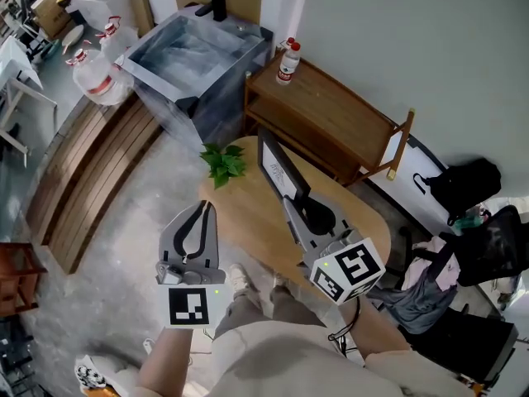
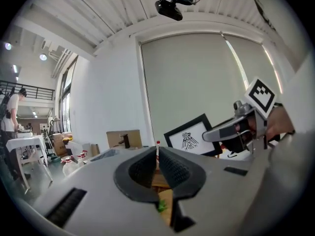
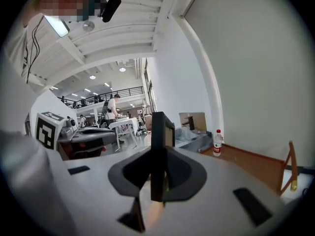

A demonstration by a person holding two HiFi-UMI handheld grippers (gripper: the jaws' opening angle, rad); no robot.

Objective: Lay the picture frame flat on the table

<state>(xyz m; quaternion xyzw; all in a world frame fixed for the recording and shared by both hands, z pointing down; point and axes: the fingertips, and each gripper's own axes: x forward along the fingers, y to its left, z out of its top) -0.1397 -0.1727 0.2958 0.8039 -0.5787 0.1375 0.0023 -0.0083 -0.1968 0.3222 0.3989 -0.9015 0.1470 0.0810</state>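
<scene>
Head view: my right gripper (image 1: 289, 198) holds the black picture frame (image 1: 277, 164) upright at centre, above the oval wooden counter (image 1: 244, 222); the grey basin (image 1: 198, 52) at top looks glossy inside; left gripper view: my left gripper (image 2: 157, 154) has its ribbed fingers pressed together, empty; right gripper view: fingers clenched on the frame's thin edge.

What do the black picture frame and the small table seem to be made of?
Picture frame: a black, matte border with square edges. It could be painted wood or plastic; the look doesn't settle which.
Table: a light tan, wood-coloured top that is smooth with little sheen. It is probably wood or wood veneer, but I can't tell which.
</scene>
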